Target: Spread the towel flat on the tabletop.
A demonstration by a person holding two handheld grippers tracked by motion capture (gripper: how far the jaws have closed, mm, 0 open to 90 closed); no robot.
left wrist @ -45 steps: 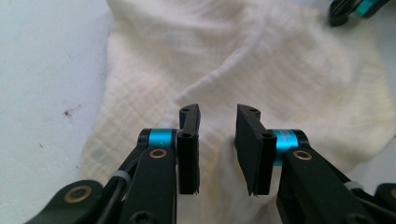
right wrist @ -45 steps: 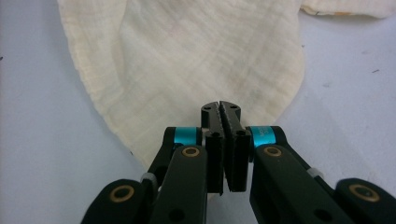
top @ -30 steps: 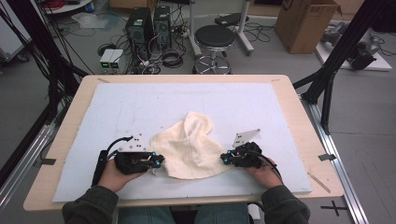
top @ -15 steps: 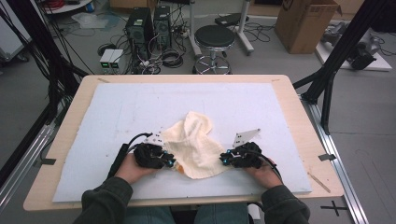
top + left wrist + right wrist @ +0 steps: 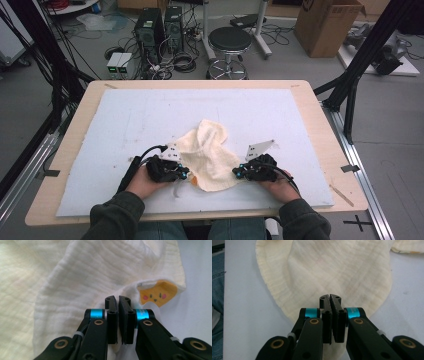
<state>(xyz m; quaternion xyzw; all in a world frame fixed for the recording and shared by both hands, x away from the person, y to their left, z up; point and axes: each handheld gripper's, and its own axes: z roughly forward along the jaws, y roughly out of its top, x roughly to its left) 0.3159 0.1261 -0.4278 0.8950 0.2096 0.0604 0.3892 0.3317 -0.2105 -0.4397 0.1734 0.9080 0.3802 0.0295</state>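
Both grippers are on the cloth [image 5: 207, 155], crumpled at the near middle of the surface [image 5: 120, 120]; left gripper [image 5: 118, 301] pinches its left edge, right gripper [image 5: 330, 298] its right; likely a spreading step; next, pull apart evenly.

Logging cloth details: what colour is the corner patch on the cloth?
Orange-yellow patch with a small face, clearest in the left gripper view.

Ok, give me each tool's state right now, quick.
Left tool: shut on the cloth, at its edge near the yellow face patch.
Right tool: shut on the cloth, at its opposite edge.
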